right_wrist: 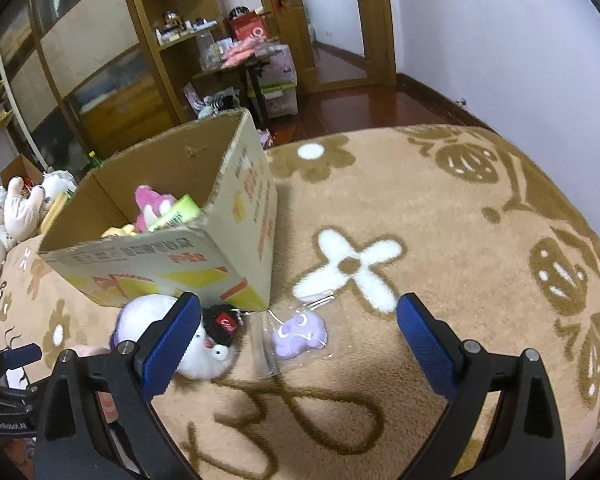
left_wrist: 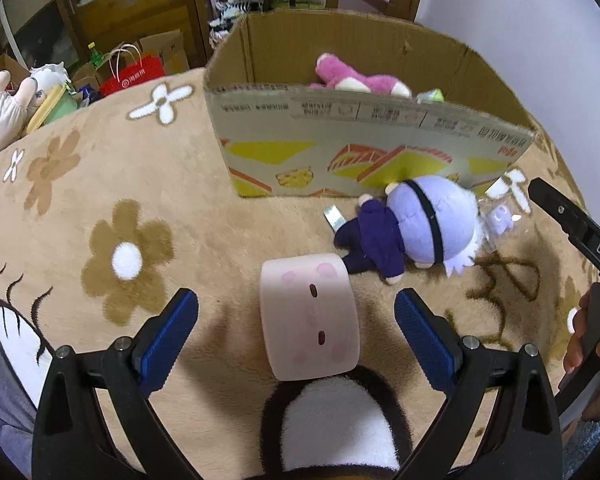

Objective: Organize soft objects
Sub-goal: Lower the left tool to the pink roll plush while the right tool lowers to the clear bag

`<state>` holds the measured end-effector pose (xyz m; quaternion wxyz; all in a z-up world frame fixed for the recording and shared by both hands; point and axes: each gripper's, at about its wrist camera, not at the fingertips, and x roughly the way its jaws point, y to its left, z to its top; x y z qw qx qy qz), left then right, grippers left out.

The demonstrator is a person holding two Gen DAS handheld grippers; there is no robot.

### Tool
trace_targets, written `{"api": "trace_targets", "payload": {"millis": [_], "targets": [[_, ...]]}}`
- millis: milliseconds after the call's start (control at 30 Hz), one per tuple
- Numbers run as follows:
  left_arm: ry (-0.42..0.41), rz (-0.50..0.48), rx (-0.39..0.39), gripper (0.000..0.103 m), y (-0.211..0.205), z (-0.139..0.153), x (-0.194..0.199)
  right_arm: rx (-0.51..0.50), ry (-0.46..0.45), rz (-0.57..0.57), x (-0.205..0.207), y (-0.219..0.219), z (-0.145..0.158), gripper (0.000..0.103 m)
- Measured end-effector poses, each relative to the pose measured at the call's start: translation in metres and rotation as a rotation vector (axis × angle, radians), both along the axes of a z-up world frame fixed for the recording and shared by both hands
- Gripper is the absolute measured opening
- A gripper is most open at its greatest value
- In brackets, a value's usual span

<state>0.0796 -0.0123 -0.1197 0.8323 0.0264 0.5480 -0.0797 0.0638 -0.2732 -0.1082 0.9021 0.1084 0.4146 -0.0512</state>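
While lying flat on the tan flowered blanket (left_wrist: 100, 184), the pink block plush (left_wrist: 309, 318) is sitting between the blue pads of the left claw (left_wrist: 296, 322), untouched; jaws spread wide, released. At 1 o'clock from it the purple-headed doll (left_wrist: 416, 226) is resting against the cardboard box (left_wrist: 372, 148), which is holding a pink plush (left_wrist: 356, 78). The right claw (right_wrist: 298, 340) is hovering released over a bagged lilac charm (right_wrist: 300, 334), box at 10 o'clock.
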Motion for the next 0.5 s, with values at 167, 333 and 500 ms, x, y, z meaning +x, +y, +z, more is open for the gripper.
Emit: {"api": "trace_targets", "payload": {"millis": [167, 333, 500], "targets": [[0.027, 0.010, 0.033, 0.098, -0.003, -0.011, 0.005, -0.018, 0.052, -0.009, 0.010, -0.002, -0.019, 0.102], [0.061, 0.007, 0.047, 0.098, -0.003, -0.021, 0.012, -0.026, 0.097, 0.002, 0.017, -0.002, -0.034, 0.102], [0.124, 0.004, 0.028, 0.083, -0.001, -0.034, 0.017, -0.081, 0.131, 0.021, 0.023, 0.003, -0.047, 0.102]]}}
